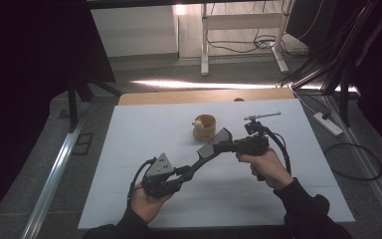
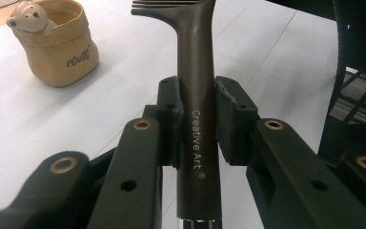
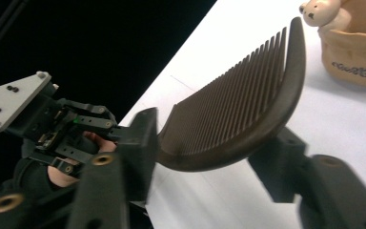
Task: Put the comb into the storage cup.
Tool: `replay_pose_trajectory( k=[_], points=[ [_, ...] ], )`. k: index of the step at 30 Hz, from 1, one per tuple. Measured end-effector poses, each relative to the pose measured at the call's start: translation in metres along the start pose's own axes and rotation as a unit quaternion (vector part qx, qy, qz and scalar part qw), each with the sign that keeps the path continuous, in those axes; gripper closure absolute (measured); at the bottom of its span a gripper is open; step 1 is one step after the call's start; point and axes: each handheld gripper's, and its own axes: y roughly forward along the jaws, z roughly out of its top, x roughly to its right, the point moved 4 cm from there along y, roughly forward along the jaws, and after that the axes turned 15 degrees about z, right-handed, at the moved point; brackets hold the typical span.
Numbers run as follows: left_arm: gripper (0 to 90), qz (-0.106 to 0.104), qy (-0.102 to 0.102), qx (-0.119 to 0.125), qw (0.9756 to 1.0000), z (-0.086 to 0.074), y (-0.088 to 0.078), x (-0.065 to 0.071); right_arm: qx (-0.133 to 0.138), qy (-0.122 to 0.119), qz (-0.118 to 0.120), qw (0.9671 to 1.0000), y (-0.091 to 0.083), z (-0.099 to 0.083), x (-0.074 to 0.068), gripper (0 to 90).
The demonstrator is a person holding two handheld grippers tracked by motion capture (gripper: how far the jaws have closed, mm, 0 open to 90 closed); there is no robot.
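A dark brown comb point(image 1: 199, 159) is held above the white table between both grippers. My left gripper point(image 1: 186, 172) is shut on its handle point(image 2: 198, 95), which reads "Creative Art", with a pad pressed on each side. My right gripper point(image 1: 215, 143) comes from the right and has the toothed head point(image 3: 238, 114) between its jaws. One pad lies against the teeth tips and the other against the curved spine. A small tan pouch point(image 1: 205, 127) with a bear figure on its rim stands upright just beyond the comb.
The white table sheet point(image 1: 144, 129) stretches wide on all sides of the grippers. Its wooden far edge point(image 1: 179, 96) shows at the back. A power strip point(image 1: 328, 124) and cables lie on the floor to the right. Dark stands flank both sides.
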Motion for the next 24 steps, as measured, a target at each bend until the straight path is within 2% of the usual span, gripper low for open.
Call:
replay_pose_trajectory(
  k=[7, 11, 15, 18, 19, 24],
  points=[
    [72.0, 0.006, 0.008, 0.000, 0.9999, -0.0009, 0.0006, 0.0002, 0.002, 0.021, 0.010, 0.9997, 0.0001, -0.0013, 0.0031, 63.6],
    [72.0, 0.010, 0.014, -0.002, 0.9998, -0.0014, 0.0014, 0.0006, 0.014, 0.037, 0.030, 0.9988, -0.0014, -0.0016, 0.0066, 71.2],
    [71.9, 0.011, 0.019, -0.007, 0.9997, -0.0026, 0.0039, 0.0013, 0.025, 0.065, 0.056, 0.9960, -0.0025, -0.0021, 0.0085, 77.4],
    [71.7, 0.012, 0.025, -0.009, 0.9996, -0.0031, 0.0056, 0.0016, 0.038, 0.101, 0.091, 0.9900, -0.0031, -0.0022, 0.0089, 83.3],
    [71.5, 0.012, 0.025, -0.010, 0.9995, -0.0032, 0.0061, 0.0016, 0.040, 0.104, 0.095, 0.9892, -0.0031, -0.0022, 0.0091, 83.5],
    [69.1, 0.006, 0.017, -0.014, 0.9997, -0.0045, 0.0082, 0.0000, 0.042, 0.099, 0.092, 0.9899, -0.0032, -0.0025, 0.0075, 83.8]
  ],
)
